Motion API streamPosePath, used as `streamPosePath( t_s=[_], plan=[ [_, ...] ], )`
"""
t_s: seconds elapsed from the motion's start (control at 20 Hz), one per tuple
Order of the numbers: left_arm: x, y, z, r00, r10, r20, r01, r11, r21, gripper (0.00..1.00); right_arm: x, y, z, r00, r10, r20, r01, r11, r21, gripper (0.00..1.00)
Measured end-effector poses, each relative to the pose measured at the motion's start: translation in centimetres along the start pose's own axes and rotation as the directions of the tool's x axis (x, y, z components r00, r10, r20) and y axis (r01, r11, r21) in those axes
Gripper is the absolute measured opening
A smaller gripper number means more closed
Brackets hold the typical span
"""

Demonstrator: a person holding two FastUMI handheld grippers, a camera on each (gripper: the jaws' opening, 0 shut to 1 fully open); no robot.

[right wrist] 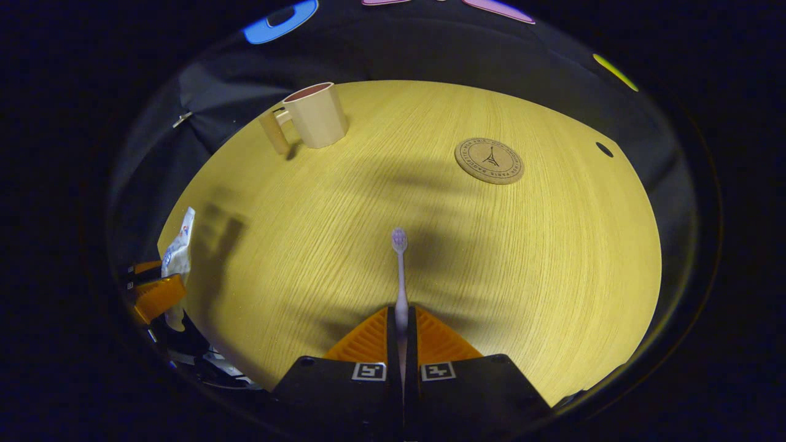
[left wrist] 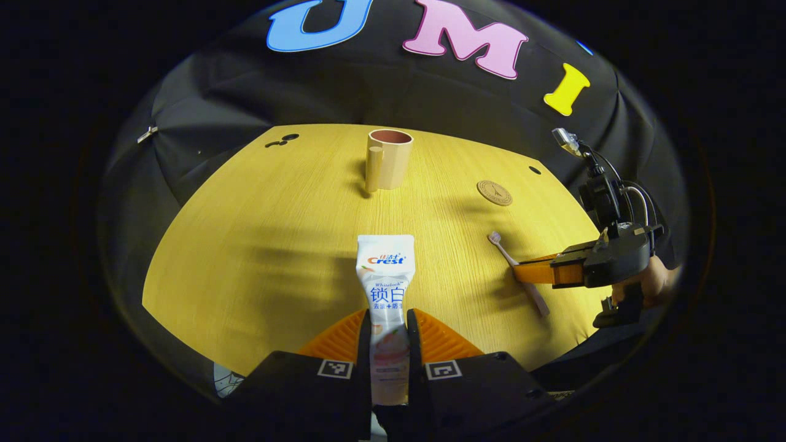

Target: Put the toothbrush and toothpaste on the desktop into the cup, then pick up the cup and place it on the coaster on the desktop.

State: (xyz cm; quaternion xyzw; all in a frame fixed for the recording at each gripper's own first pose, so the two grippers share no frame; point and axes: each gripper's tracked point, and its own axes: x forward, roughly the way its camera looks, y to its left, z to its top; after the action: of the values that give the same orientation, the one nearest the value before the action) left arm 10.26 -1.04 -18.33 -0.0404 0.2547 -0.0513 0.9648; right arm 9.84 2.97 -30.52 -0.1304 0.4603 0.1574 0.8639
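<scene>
Toothpaste (left wrist: 385, 288) sits clamped between the two orange fingers of my left gripper (left wrist: 390, 325), both pads pressing its sides, the crimped end of the tube pointing forward over the near edge of the desktop (left wrist: 258, 245). In the right gripper view the same tube (right wrist: 178, 252) shows at the left edge of the surface, with my left gripper's orange fingers (right wrist: 156, 294) around it.

My right gripper (right wrist: 402, 322) is closed on the toothbrush (right wrist: 400, 276): both fingers pinch the thin handle, and the bristle head points away toward the middle of the surface. From the left gripper view, that right gripper (left wrist: 534, 270) reaches in from the right edge, its orange fingers meeting the toothbrush (left wrist: 516, 270) partway along the handle, a hand (left wrist: 657, 279) behind it. Whether the brush is touching the wood I cannot tell.

Near the far edge stands the cup (left wrist: 388, 159), upright, open mouth up, handle turned to its left side; it also shows toward the far left corner (right wrist: 313, 115). The round coaster (left wrist: 494, 192) lies flat toward the far right, well apart from the cup, bare on top (right wrist: 489, 160).
</scene>
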Motion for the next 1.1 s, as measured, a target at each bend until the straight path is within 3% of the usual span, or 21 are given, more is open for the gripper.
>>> streamPosePath(
  t_s=[0.2, 0.45, 0.5, 0.6, 0.65, 1.1],
  plan=[
    [-0.1, -0.7, 0.8, 1.0, 0.001, 0.016, -0.001, 1.0, -0.018, 0.29, -0.7, -1.3, 0.0, 1.0, -0.014, 0.019, 0.015, 0.998, -0.053, 0.06],
    [-1.0, -0.6, 4.5, 0.993, 0.028, 0.111, -0.021, 0.998, -0.066, 0.29, -2.6, -2.2, 1.3, 0.997, 0.031, 0.071, -0.034, 0.999, 0.038, 0.06],
    [-1.3, -0.6, 5.5, 0.99, 0.037, 0.134, -0.026, 0.996, -0.08, 0.34, -2.9, -2.6, 1.6, 0.996, 0.036, 0.08, -0.04, 0.998, 0.049, 0.06],
    [-1.7, -0.7, 7.7, 0.982, 0.048, 0.181, -0.032, 0.995, -0.091, 0.34, -3.6, -3.7, 1.8, 0.995, 0.04, 0.095, -0.045, 0.998, 0.048, 0.06],
    [-1.8, -0.7, 8.7, 0.979, 0.055, 0.199, -0.036, 0.995, -0.097, 0.29, -3.8, -4.3, 1.7, 0.994, 0.044, 0.096, -0.048, 0.998, 0.04, 0.06],
    [-1.6, -1.1, 20.0, 0.924, 0.062, 0.378, -0.025, 0.994, -0.103, 0.28, -7.3, -6.3, 0.9, 0.986, 0.093, 0.136, -0.091, 0.996, -0.019, 0.06]
  ],
)
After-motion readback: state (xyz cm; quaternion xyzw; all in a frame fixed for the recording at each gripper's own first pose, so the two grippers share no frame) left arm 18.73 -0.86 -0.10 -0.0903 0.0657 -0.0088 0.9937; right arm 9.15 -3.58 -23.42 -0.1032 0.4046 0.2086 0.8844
